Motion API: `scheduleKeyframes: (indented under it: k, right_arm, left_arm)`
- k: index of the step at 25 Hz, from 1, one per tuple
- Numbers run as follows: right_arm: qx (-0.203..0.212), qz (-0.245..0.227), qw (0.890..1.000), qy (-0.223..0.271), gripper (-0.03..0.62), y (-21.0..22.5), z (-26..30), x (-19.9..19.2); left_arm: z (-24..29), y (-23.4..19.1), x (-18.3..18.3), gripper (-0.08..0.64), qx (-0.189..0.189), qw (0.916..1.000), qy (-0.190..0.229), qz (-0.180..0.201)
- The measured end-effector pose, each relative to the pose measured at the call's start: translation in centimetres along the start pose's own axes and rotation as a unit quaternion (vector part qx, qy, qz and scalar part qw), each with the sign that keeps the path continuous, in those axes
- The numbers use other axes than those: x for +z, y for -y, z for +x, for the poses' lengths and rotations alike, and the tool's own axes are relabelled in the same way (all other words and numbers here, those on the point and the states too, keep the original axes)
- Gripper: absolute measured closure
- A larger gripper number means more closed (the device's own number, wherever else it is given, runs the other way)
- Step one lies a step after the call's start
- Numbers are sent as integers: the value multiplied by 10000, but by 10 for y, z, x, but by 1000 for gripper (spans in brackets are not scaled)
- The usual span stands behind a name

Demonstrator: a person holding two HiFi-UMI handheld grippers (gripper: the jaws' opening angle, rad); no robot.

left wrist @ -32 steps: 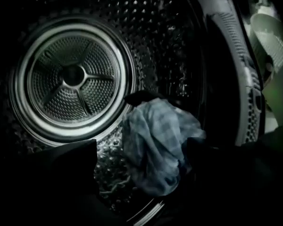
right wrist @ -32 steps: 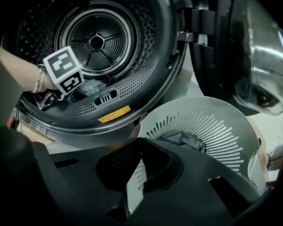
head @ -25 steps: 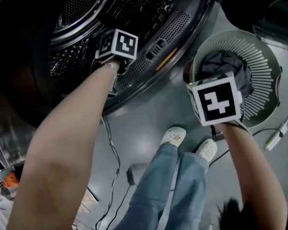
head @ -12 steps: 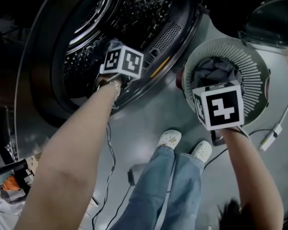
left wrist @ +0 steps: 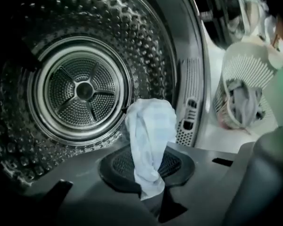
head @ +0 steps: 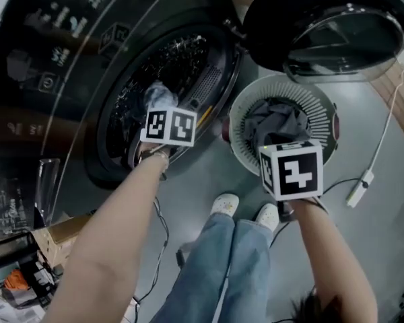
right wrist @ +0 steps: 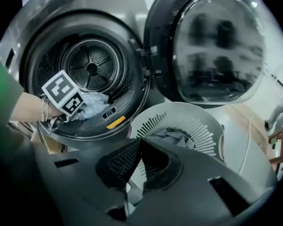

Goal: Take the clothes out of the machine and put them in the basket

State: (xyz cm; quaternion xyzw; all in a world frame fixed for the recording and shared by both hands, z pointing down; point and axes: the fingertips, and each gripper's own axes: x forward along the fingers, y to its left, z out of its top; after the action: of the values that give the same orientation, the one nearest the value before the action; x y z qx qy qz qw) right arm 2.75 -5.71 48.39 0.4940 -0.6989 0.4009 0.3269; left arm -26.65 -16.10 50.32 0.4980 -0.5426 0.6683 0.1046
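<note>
My left gripper point(left wrist: 153, 192) is shut on a pale blue-white garment point(left wrist: 151, 135); its jaws have just closed on it. The garment hangs bunched at the lower lip of the machine's drum point(left wrist: 85, 88). In the head view the left gripper point(head: 156, 110) sits at the drum opening point(head: 182, 59), with the garment point(head: 160, 96) above its marker cube. My right gripper point(right wrist: 137, 161) is shut with nothing in it. It hovers over the white slatted basket point(right wrist: 188, 124), which holds grey clothes point(head: 276, 123). The basket point(head: 310, 106) stands on the floor to the right of the machine.
The machine's round door point(head: 330, 25) hangs open above the basket. The person's legs and white shoes point(head: 225, 204) stand just before the machine. Cables and a white adapter point(head: 359, 187) lie on the floor. A cardboard box point(head: 60, 231) is at the lower left.
Both grippers have risen and the view has pulled back from the machine. The left gripper has drawn back from the drum lip with the pale garment now showing in its jaws.
</note>
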Motion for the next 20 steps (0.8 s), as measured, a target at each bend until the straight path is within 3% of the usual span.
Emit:
scheduleKeyframes:
  k: [3,8,10,15,20]
  right_arm:
    - [-82,165,9998,14,605,10,-23,-1]
    - [-161,470,9987,114,604,22,-57,3]
    - [-187,530,9983,170,604,25,-68,5]
    - [-190,776,9963,320,604,32,-89,5]
    - [-155,1165,9923,404,604,41,-98,-4]
  left_arm:
    - [-28,3,10,488,-174,9996,214,-82]
    - [-76,14,26,488,-286,9967,657,388]
    - [-90,17,31,488,-343,9956,774,401]
    - [-119,25,42,488,-786,9913,1049,-130]
    - [-149,46,43,488,-1413,9788,1295,-721]
